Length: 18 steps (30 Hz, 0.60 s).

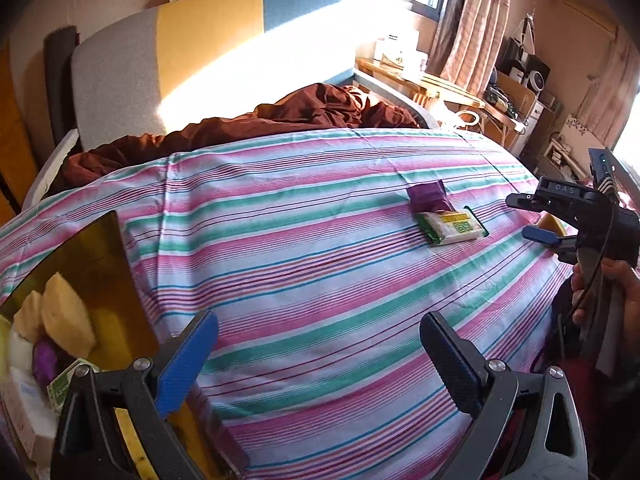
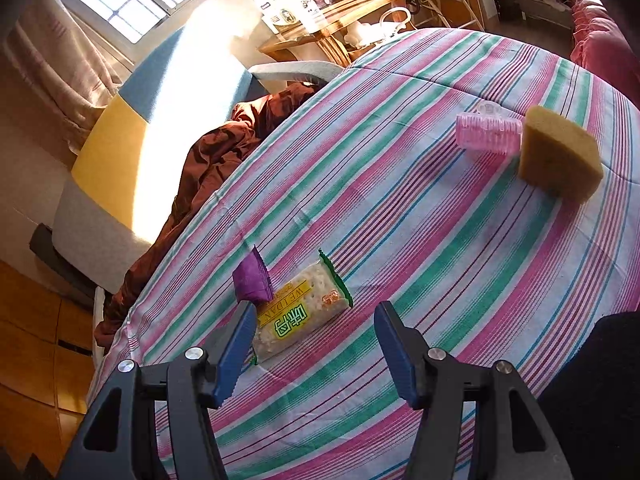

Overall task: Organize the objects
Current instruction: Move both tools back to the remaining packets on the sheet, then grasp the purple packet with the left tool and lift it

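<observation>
The right gripper (image 2: 316, 344), jaws spread wide and holding nothing, hovers just above a green-edged cracker packet (image 2: 300, 312) on a striped bedsheet (image 2: 400, 240), the packet lying partly between its blue fingers (image 2: 236, 352). A small purple packet (image 2: 253, 280) touches the cracker packet's far end. Farther across the bed, well apart from both, a pink hair clip (image 2: 488, 134) lies just beside a yellow sponge (image 2: 560, 156).

The left gripper (image 1: 316, 360), also spread and empty, hangs low over bare sheet beside a translucent amber bin (image 1: 80, 264) at the bed's near left edge, already holding sponges, a purple packet and a green-labelled packet.

By the look of it, sorting is well under way, and the cracker packet is the piece in hand. The next move would call for lowering the right gripper so both fingers straddle the packet's narrow width, closing gently on the crinkly wrapper without catching the purple packet, then carrying it across to the bin.

In the left view, the person's right hand (image 1: 612, 288) grips the tool's handle from below, fingers angled down toward the sheet. A brown blanket (image 1: 280, 120) lies bunched at the headboard.
</observation>
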Each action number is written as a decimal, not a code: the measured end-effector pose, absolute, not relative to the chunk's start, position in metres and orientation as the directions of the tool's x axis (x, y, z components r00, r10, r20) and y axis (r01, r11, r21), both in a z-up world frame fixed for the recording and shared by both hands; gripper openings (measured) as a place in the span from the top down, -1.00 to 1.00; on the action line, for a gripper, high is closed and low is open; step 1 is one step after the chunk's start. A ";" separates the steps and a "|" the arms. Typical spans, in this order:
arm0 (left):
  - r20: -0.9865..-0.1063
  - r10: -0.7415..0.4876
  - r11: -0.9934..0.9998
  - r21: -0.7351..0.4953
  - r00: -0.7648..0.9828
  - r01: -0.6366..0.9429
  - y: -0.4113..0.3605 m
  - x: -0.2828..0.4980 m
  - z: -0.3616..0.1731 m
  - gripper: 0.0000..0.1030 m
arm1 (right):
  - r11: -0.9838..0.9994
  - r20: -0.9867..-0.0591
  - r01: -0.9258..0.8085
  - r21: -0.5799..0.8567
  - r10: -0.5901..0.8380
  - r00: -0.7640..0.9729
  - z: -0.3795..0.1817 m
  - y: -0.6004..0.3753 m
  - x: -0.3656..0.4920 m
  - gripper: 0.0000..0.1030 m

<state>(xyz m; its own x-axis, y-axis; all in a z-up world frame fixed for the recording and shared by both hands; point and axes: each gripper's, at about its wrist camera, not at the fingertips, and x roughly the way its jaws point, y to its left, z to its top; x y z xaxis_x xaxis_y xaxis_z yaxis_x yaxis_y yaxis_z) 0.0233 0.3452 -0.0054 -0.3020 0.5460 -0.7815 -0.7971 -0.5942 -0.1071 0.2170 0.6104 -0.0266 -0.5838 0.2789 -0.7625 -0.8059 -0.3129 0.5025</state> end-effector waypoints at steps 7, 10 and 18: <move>-0.761 0.568 -0.456 0.027 -0.314 -0.890 0.423 0.028 -0.011 -0.88 | -0.311 -0.732 -0.766 0.562 0.243 -0.636 -0.028 0.612 0.218 -0.21; -0.747 0.596 -0.376 0.065 -0.294 -0.924 0.456 0.023 -0.016 -0.86 | -0.312 -0.720 -0.748 0.586 0.222 -0.657 -0.029 0.612 0.218 -0.22; -0.753 0.621 -0.174 0.140 -0.219 -0.975 0.542 0.013 -0.041 -0.78 | -0.303 -0.686 -0.698 0.648 0.166 -0.709 -0.034 0.614 0.218 -0.22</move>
